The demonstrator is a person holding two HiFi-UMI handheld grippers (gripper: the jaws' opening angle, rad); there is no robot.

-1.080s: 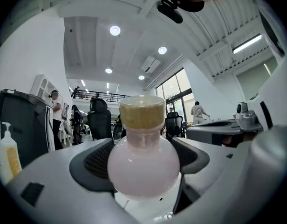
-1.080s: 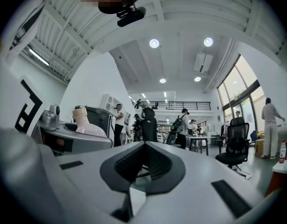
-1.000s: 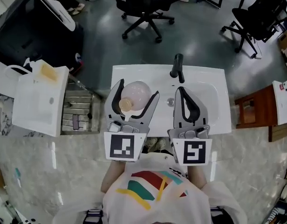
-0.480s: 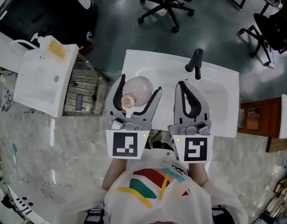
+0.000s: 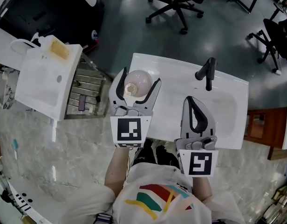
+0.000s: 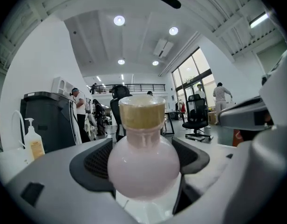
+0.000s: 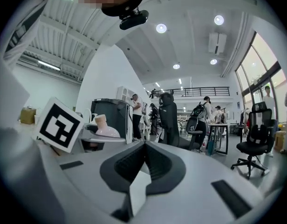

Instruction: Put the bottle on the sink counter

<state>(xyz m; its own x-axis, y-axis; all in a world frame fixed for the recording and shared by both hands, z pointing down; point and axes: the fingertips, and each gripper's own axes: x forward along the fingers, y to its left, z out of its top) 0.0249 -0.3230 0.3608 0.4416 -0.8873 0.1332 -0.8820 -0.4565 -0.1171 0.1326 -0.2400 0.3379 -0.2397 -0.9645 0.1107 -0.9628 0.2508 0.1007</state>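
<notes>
A round pale-pink bottle (image 5: 136, 80) with a tan cap stands upright between the jaws of my left gripper (image 5: 140, 78), which is shut on its body. It is over the left end of the white sink counter (image 5: 171, 66); I cannot tell whether its base touches. In the left gripper view the bottle (image 6: 143, 160) fills the middle, with the dark pads (image 6: 94, 164) pressed on both sides and white surface below. My right gripper (image 5: 190, 101) is shut and empty over the basin near the counter's front edge. The right gripper view shows its jaws (image 7: 144, 146) closed and the bottle (image 7: 105, 127) off to the left.
A black faucet (image 5: 207, 72) rises at the back of the basin. A second white sink unit (image 5: 41, 85) with a soap dispenser (image 5: 58, 49) stands to the left, beside a metal rack (image 5: 80, 99). Office chairs (image 5: 178, 3) are beyond, and a wooden piece (image 5: 257, 125) is at right.
My left gripper has carried the bottle forward and left, to the counter's left end. My right gripper has drawn back toward the front edge, still shut.
</notes>
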